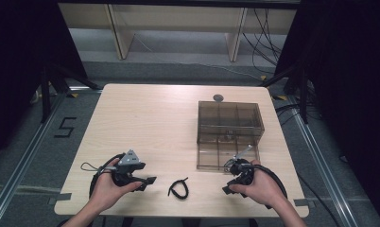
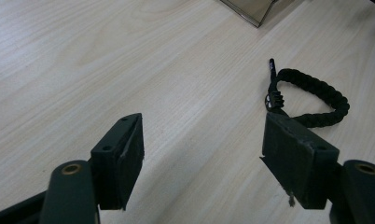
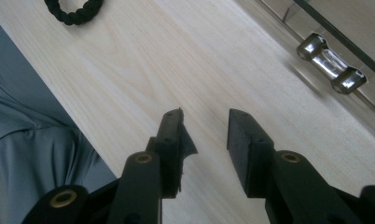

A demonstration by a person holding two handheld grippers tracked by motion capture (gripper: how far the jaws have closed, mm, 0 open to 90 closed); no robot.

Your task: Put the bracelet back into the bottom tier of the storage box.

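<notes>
Both claws sit low in the high view, and I read each as released. Left gripper (image 1: 148, 181) is at lower left, its jaws spread wide over bare wood with nothing between them. Right gripper (image 1: 228, 188) is at lower right, jaws parted and empty too.

Between them, near the bottom edge of the table (image 1: 145, 113), lies the braided bracelet (image 1: 178, 187), a black woven cord curled into an open loop. In the left gripper view I see it at centre right (image 2: 316, 100), just beyond the right-hand jaw and apart from it, its plaited texture plain and a small clasp at one end. In the right gripper view a bit of it shows at the top left (image 3: 73, 11).

Pale wood grain covers the tabletop, smooth and matt, with rounded corners. Its upper left half is open room. A smoky transparent box (image 1: 229, 135) with inner dividers fills the right centre, close above the right gripper, its front panel folded down flat. A shiny metal handle (image 3: 331, 63) shows at upper right of the right gripper view.
</notes>
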